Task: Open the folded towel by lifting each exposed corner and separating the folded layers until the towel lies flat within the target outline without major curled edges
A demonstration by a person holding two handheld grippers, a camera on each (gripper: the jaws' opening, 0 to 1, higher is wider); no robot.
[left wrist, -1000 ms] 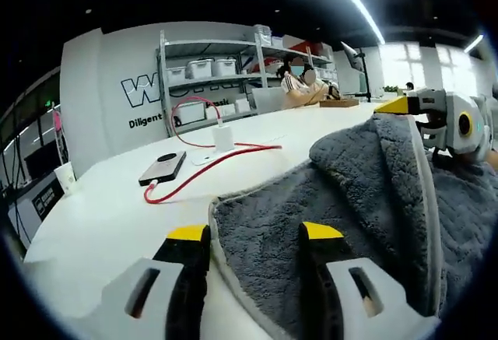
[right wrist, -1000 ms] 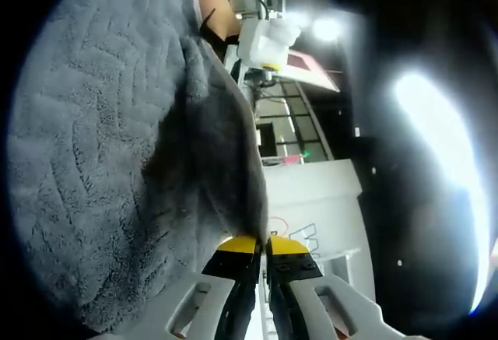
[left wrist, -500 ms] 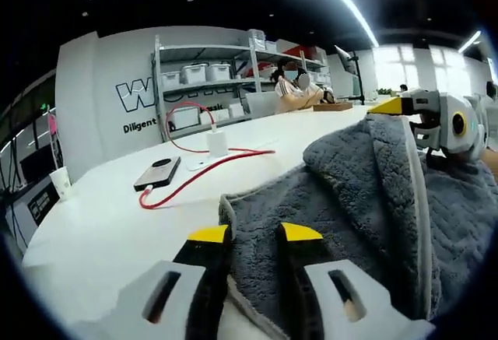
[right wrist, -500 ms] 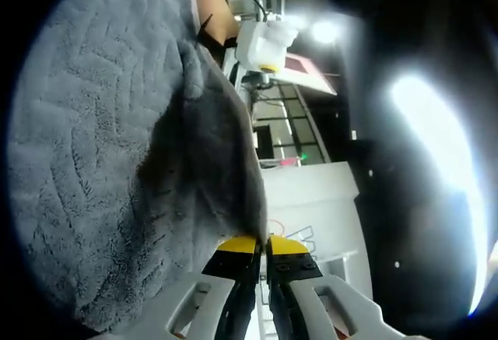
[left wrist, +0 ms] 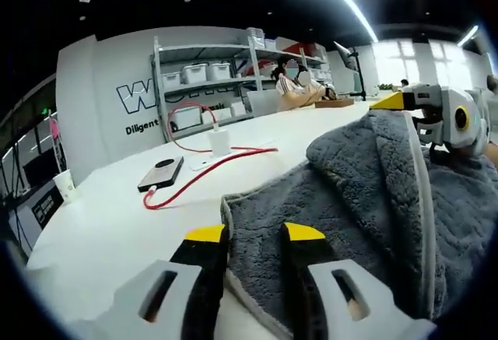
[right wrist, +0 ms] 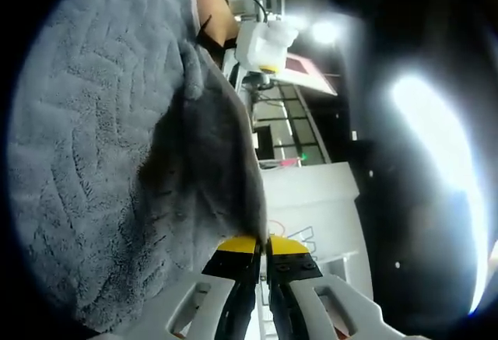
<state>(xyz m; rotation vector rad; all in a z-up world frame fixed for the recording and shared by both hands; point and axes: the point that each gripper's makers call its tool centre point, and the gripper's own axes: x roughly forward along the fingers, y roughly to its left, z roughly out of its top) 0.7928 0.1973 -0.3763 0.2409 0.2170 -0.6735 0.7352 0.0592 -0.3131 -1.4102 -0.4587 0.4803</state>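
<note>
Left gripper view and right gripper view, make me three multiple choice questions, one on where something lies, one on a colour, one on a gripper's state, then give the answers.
1. Where does the phone lie?
A. on the white table
B. on a shelf
C. on the towel

2. What colour is the cable beside the phone?
A. blue
B. red
C. green

3. How does the right gripper stand?
A. wide open
B. shut on nothing
C. shut on the towel

Answers:
1 A, it rests flat on the tabletop.
2 B, a red line loops past it.
3 C, the yellow tips pinch the grey edge.
</note>
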